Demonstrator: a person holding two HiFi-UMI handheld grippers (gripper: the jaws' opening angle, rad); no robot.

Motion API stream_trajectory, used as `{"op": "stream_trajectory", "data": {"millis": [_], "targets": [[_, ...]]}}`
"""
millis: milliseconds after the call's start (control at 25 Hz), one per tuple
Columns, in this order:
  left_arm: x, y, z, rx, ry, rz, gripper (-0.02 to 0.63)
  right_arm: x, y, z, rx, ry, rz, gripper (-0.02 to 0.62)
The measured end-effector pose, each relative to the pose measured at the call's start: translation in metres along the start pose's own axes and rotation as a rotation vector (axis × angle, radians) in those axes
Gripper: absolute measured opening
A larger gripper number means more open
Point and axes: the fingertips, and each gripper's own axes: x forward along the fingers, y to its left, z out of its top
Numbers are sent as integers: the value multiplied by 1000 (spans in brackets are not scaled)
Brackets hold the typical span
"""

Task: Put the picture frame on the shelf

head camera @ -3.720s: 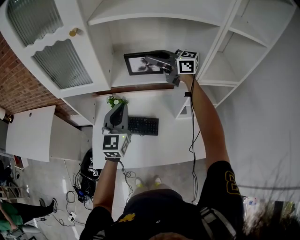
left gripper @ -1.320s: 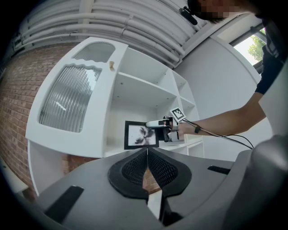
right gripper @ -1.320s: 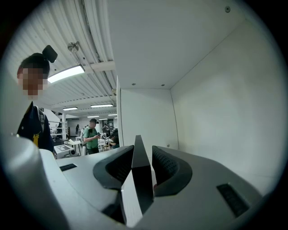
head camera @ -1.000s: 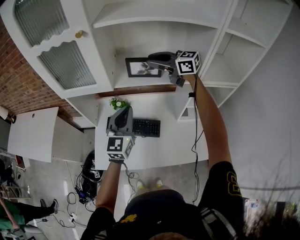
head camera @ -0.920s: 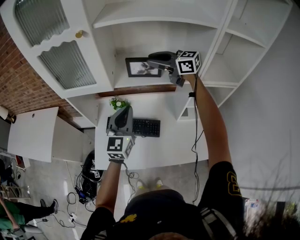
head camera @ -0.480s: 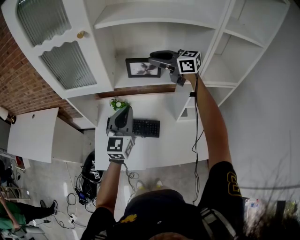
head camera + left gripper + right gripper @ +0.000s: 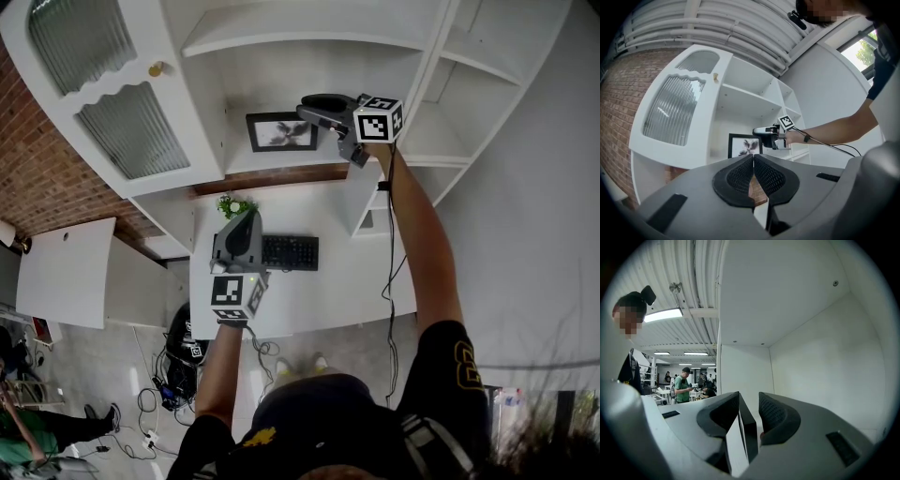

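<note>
The black picture frame (image 7: 281, 131) with a dark flower print stands upright on the white shelf (image 7: 272, 167) of the wall unit. My right gripper (image 7: 306, 103) is raised to the frame's upper right edge. In the right gripper view the frame's edge (image 7: 748, 427) lies between the jaws, against the left one, with a thin gap to the right one, so the gripper is open. The left gripper view shows the frame (image 7: 745, 146) with the right gripper (image 7: 759, 132) at its top corner. My left gripper (image 7: 246, 217) hangs shut and empty over the desk.
A black keyboard (image 7: 290, 252) and a small potted plant (image 7: 232, 204) sit on the white desk (image 7: 319, 300) below. A cabinet door with ribbed glass (image 7: 122, 131) stands open to the left. More shelves (image 7: 441, 141) lie to the right.
The right gripper has stayed at the frame's right edge and now sits slightly higher against it. The left gripper has barely shifted over the desk.
</note>
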Motion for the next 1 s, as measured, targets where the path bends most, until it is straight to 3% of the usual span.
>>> {"op": "stream_trajectory", "data": {"millis": [200, 440, 760, 1000], "targets": [[-6, 1, 4, 3, -3, 2, 21, -11, -4, 7, -7, -58, -76, 123], [-23, 6, 4, 5, -10, 18, 21, -47, -8, 24, -49, -141, -275, 117], [-27, 11, 7, -4, -22, 18, 21, -79, 12, -10, -106, -170, -499, 109], [-32, 15, 4, -14, -22, 19, 21, -91, 44, -44, -160, -95, -634, 104]]}}
